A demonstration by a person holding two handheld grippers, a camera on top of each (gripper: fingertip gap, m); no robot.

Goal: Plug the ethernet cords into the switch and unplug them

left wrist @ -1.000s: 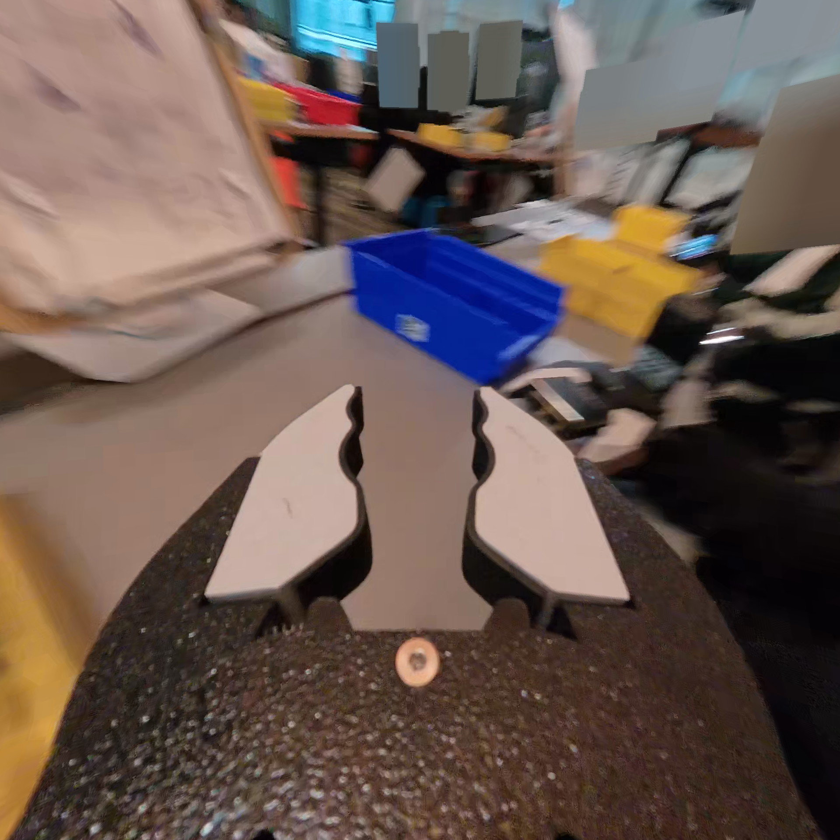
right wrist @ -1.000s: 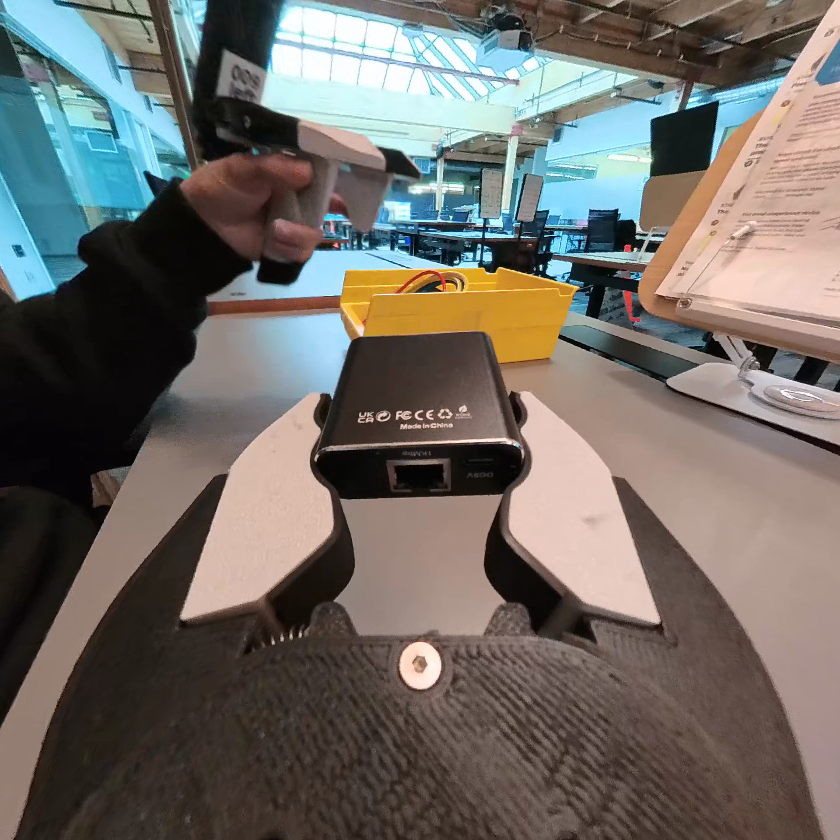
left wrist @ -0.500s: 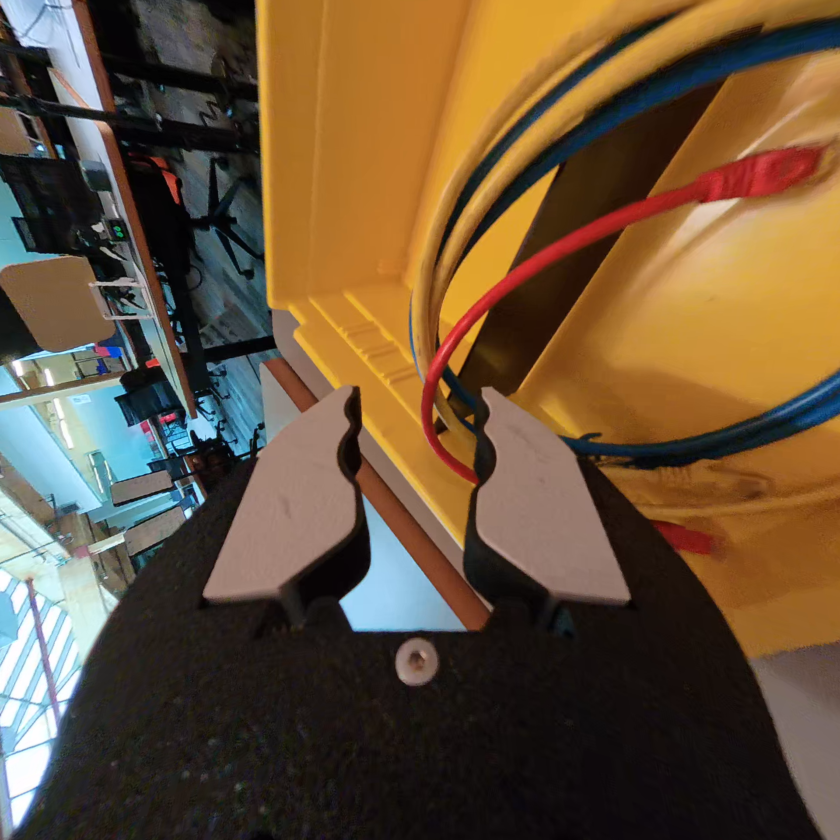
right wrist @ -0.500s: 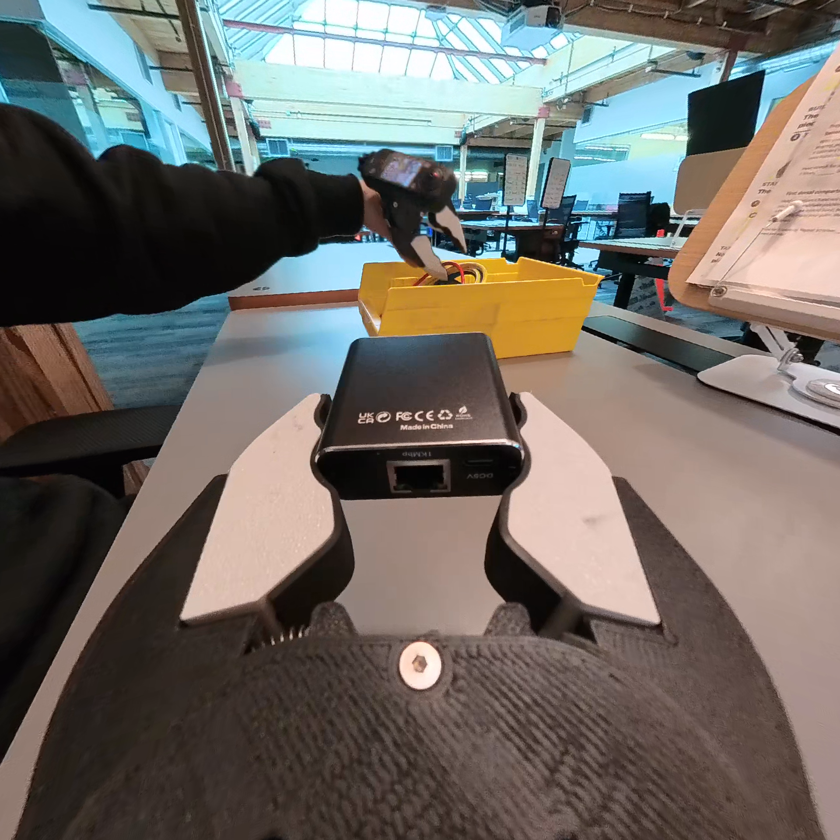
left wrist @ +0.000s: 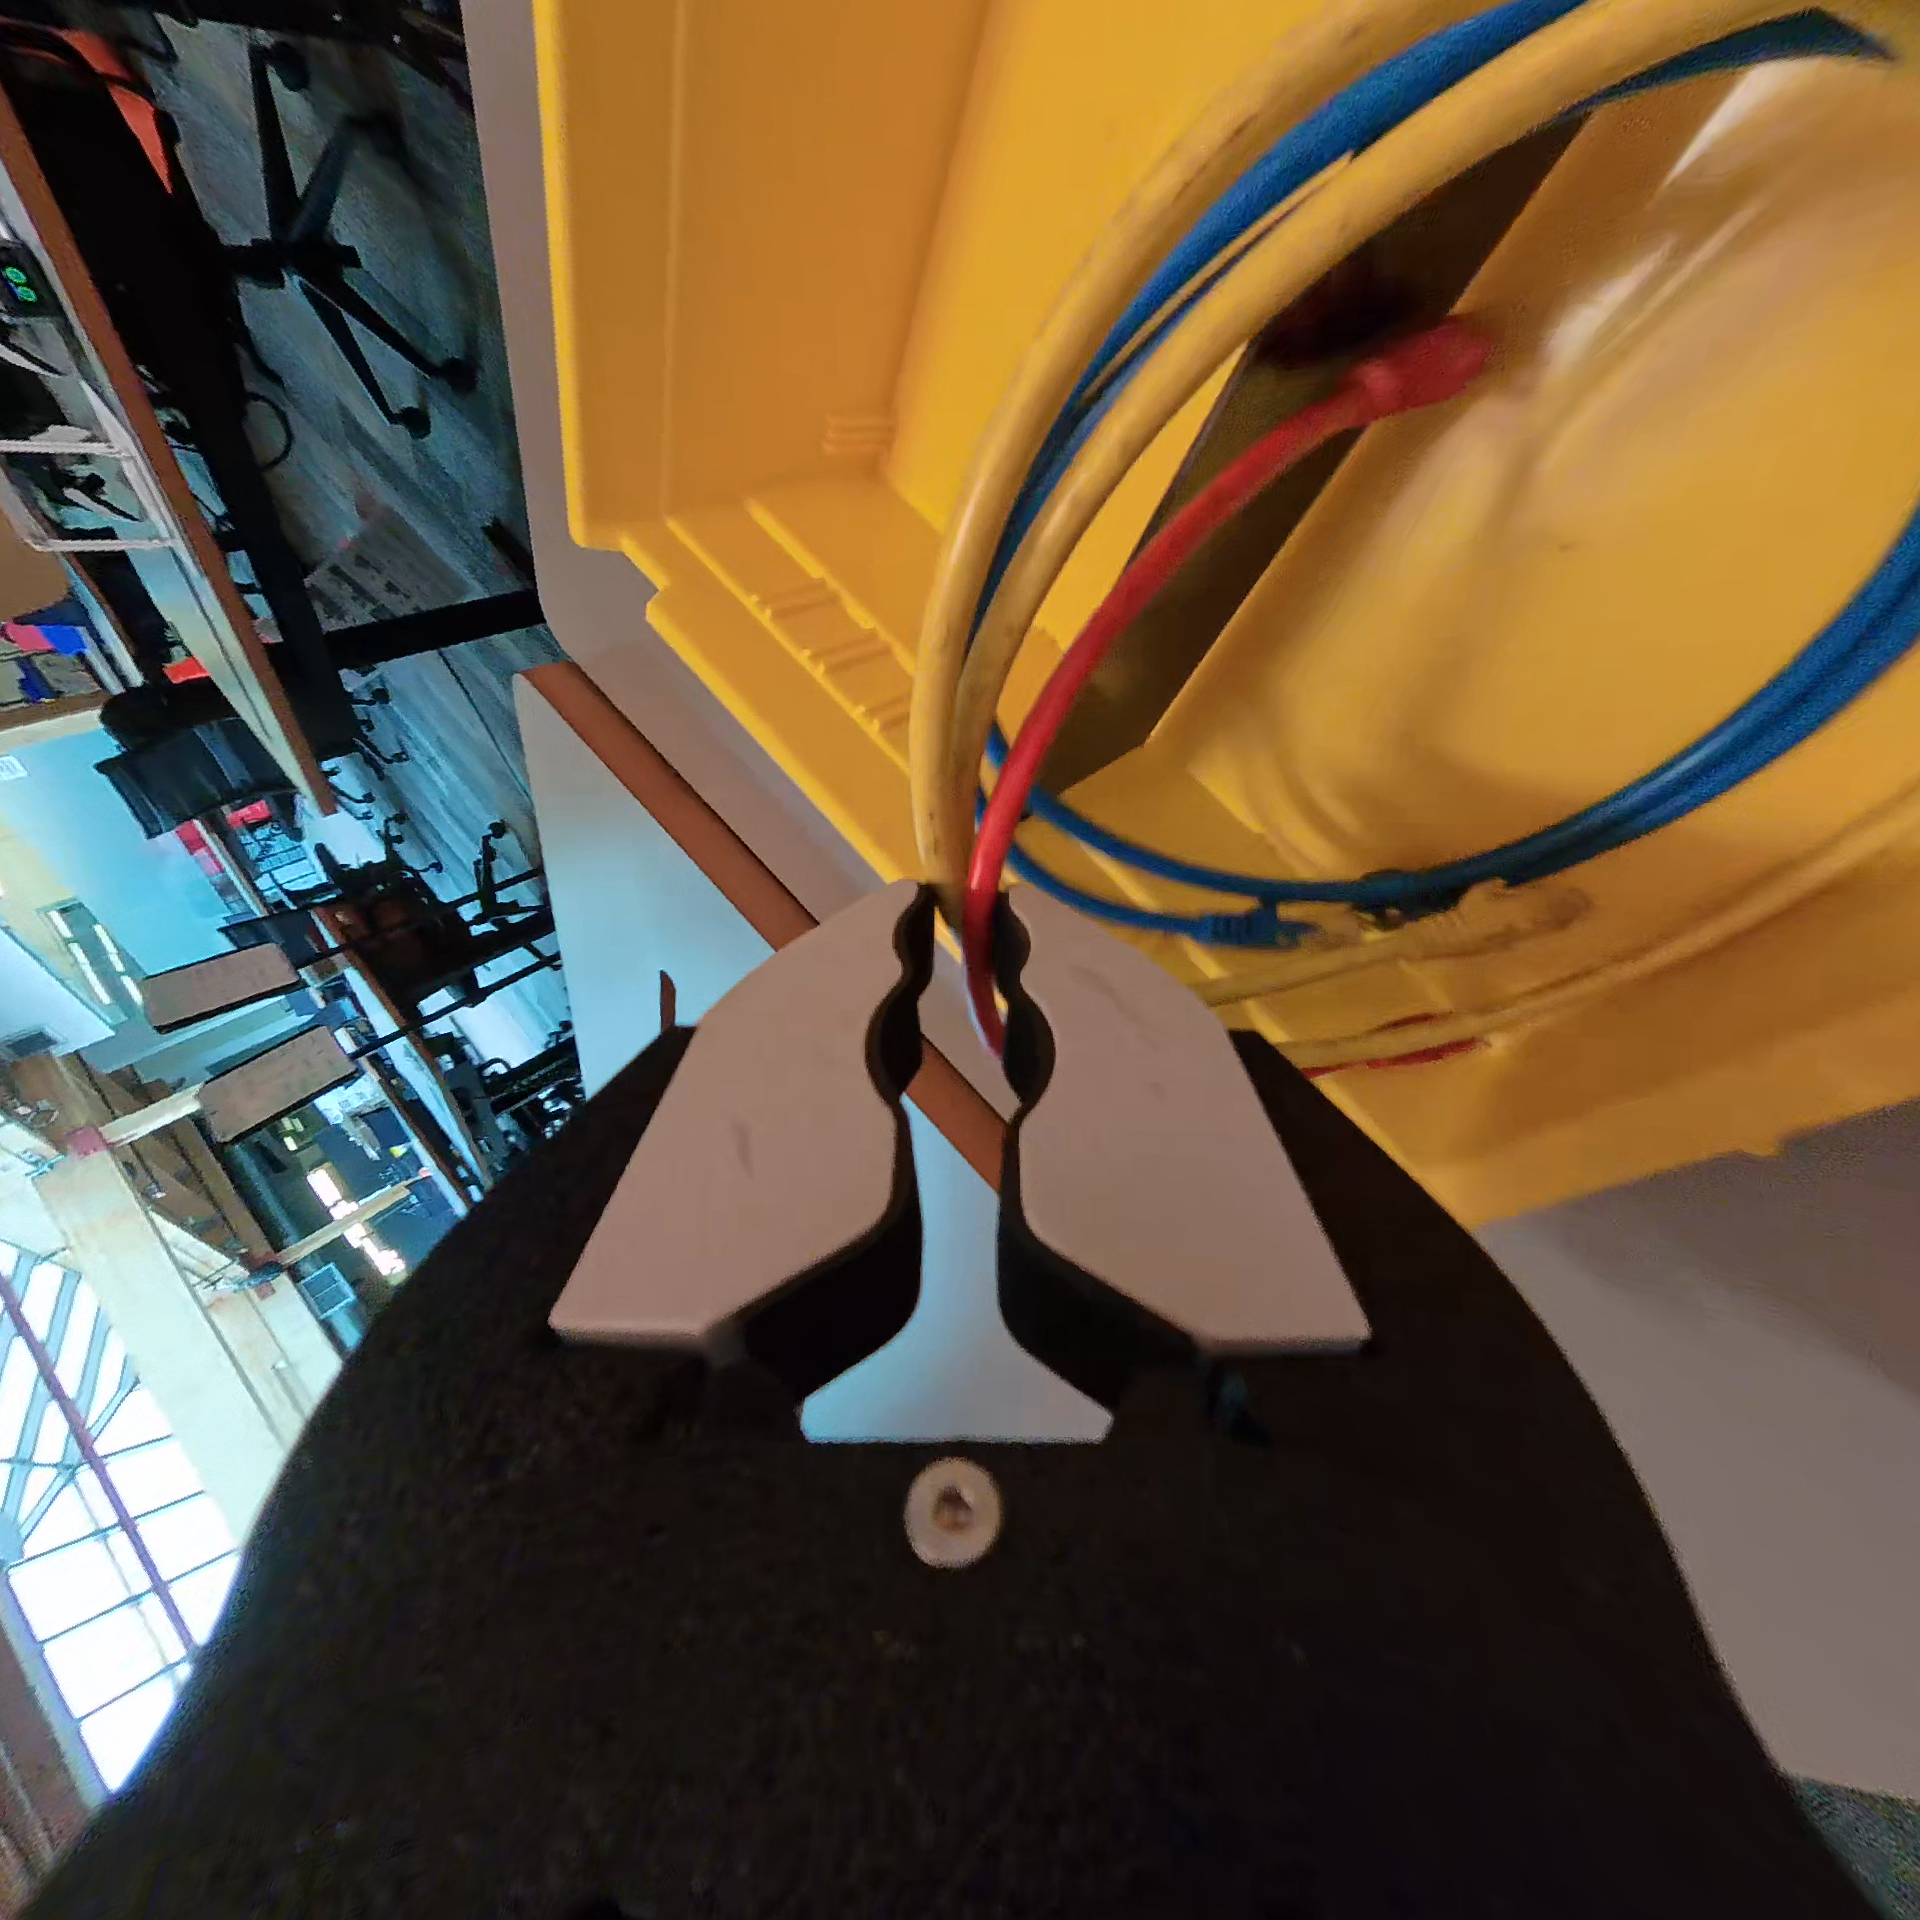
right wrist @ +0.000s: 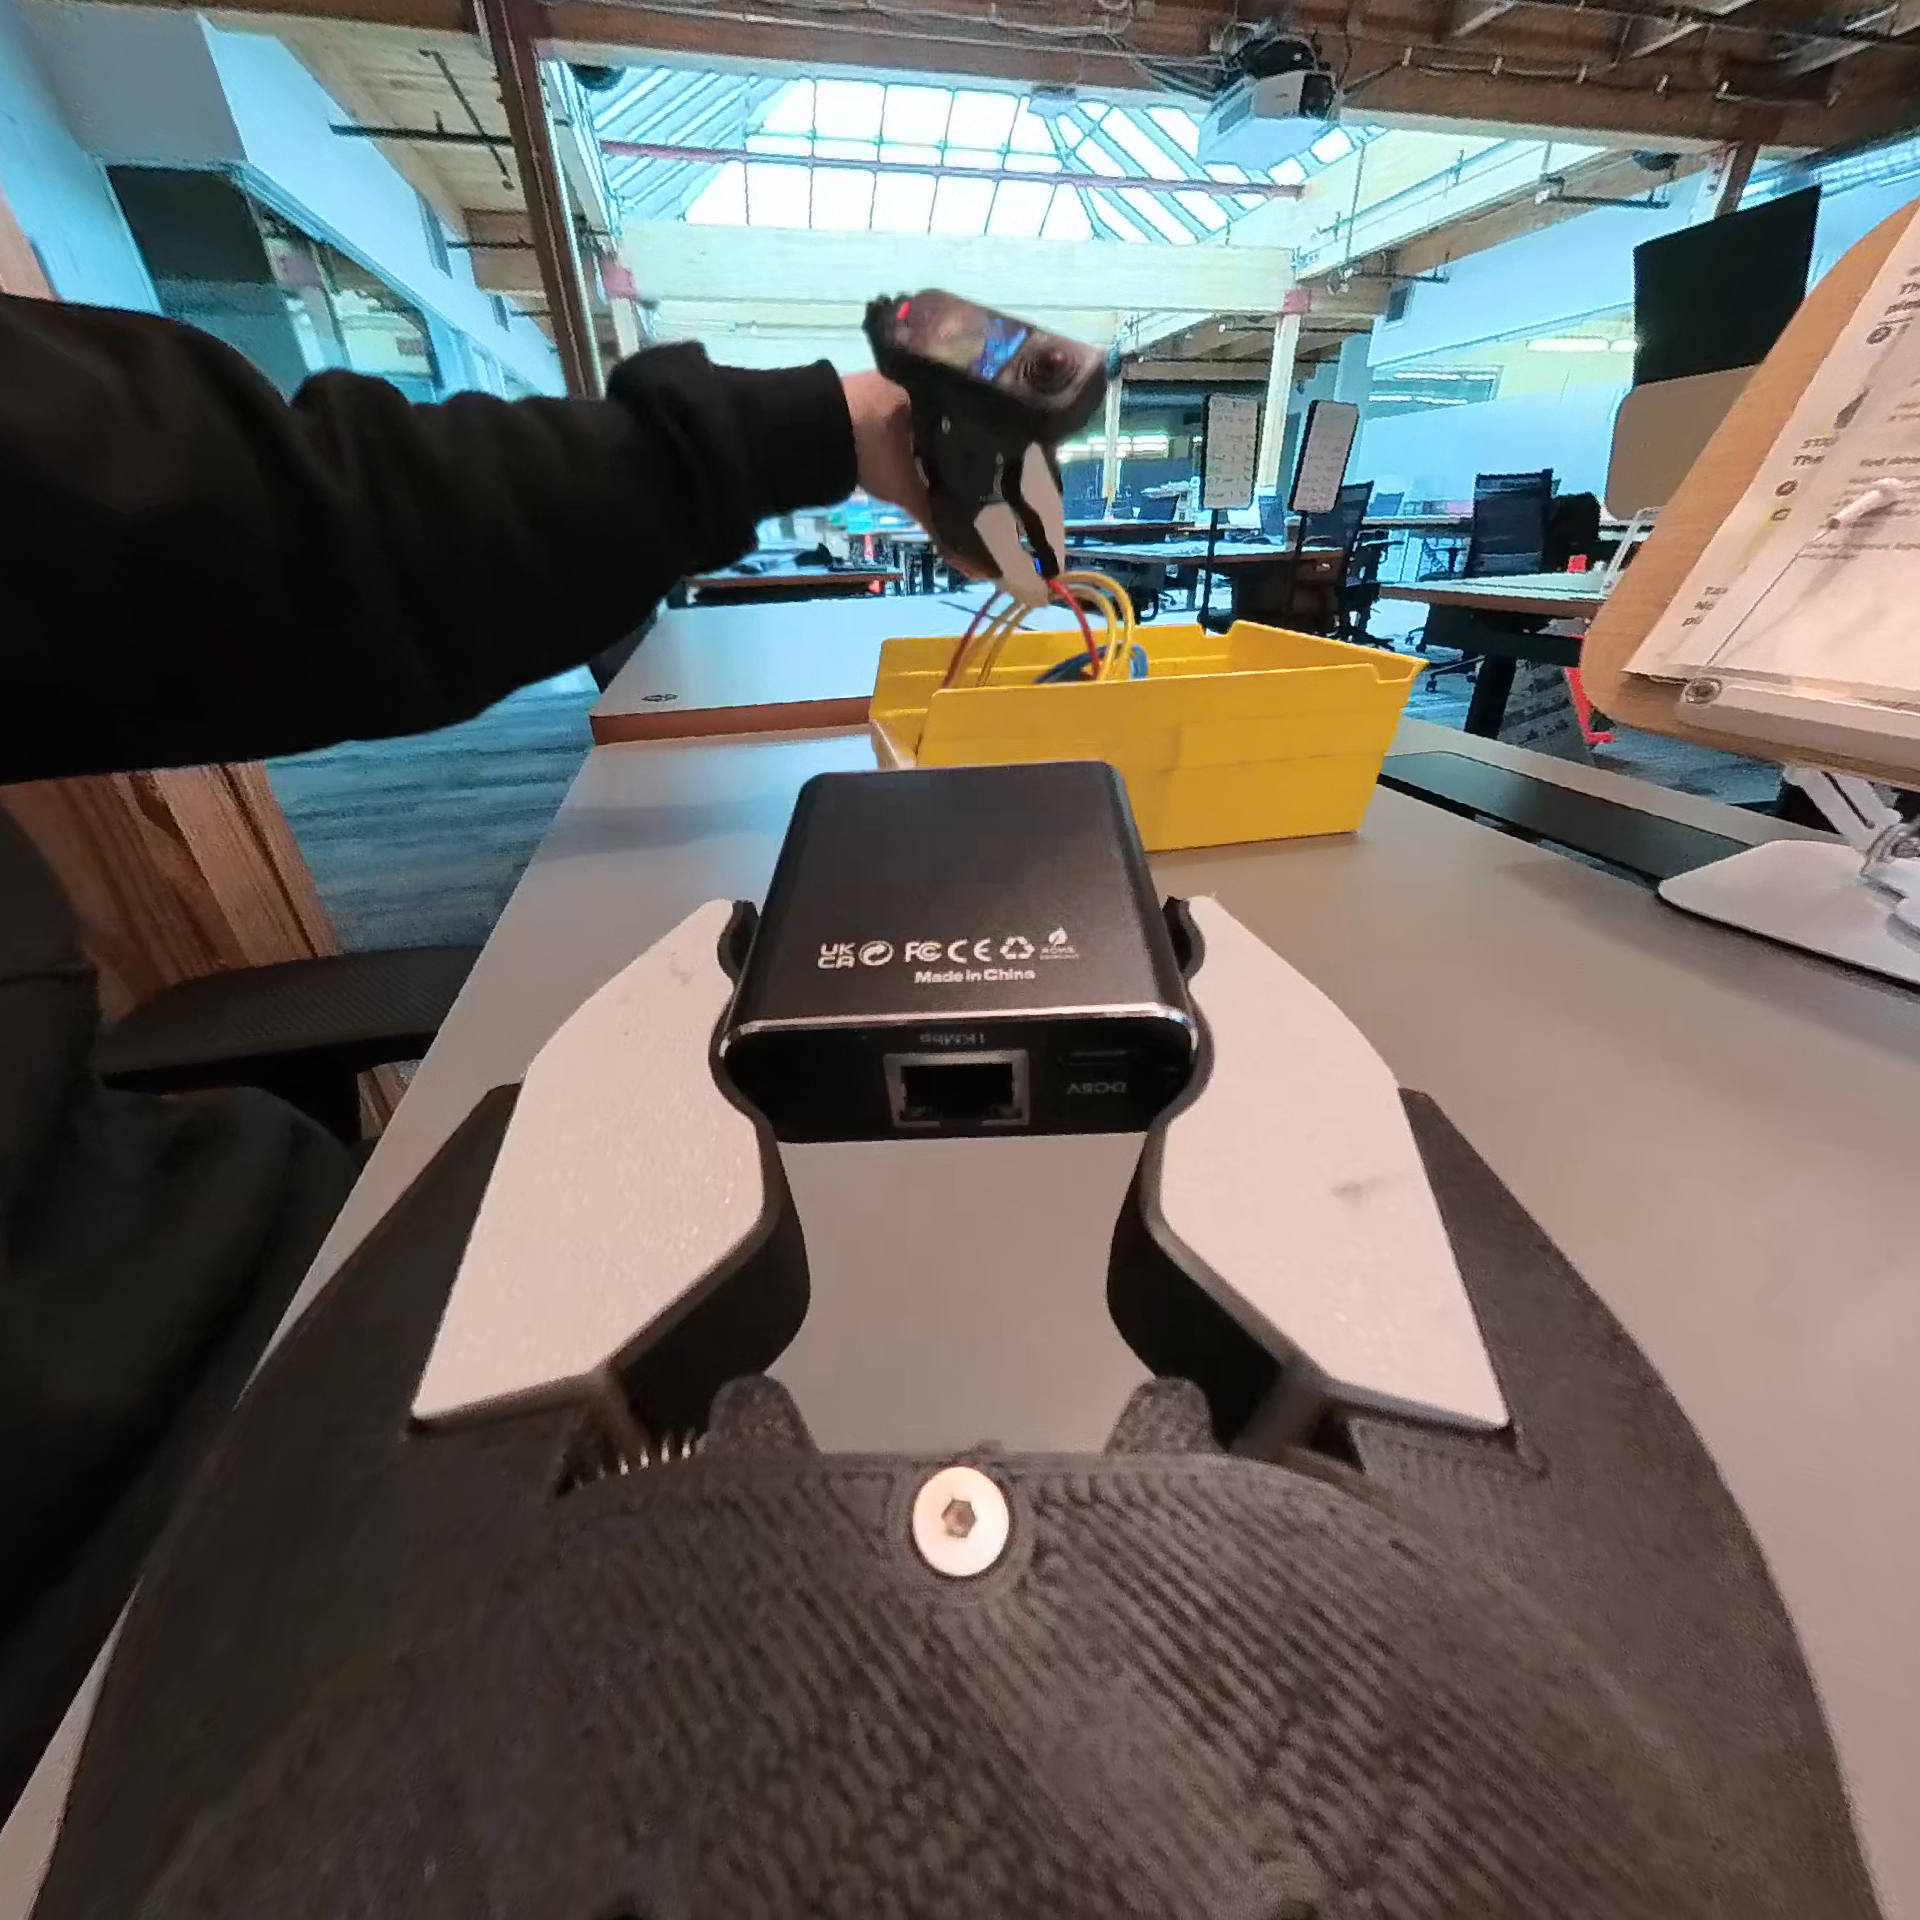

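My right gripper (right wrist: 961, 935) is shut on a black switch (right wrist: 956, 914) and holds it just above the grey table (right wrist: 1558, 1039), one ethernet port facing the camera. My left gripper (left wrist: 961, 914) is shut on a red ethernet cord (left wrist: 1091, 644) and a cream-yellow cord (left wrist: 956, 665), lifting their loops out of a yellow bin (left wrist: 1455, 675). A blue cord (left wrist: 1558, 862) coils in the bin. The red plug (left wrist: 1423, 369) hangs blurred. In the right wrist view the left gripper (right wrist: 1023, 577) holds the cords (right wrist: 1049, 613) above the yellow bin (right wrist: 1195, 748).
A document stand with a clipboard (right wrist: 1787, 540) sits at the table's right. A person's black sleeve (right wrist: 364, 540) reaches across from the left. A black chair (right wrist: 270, 1018) is at the table's left edge. Other desks fill the room behind.
My left gripper swung to the bin, closed on the red and cream cords and lifted them. My right gripper kept holding the switch still.
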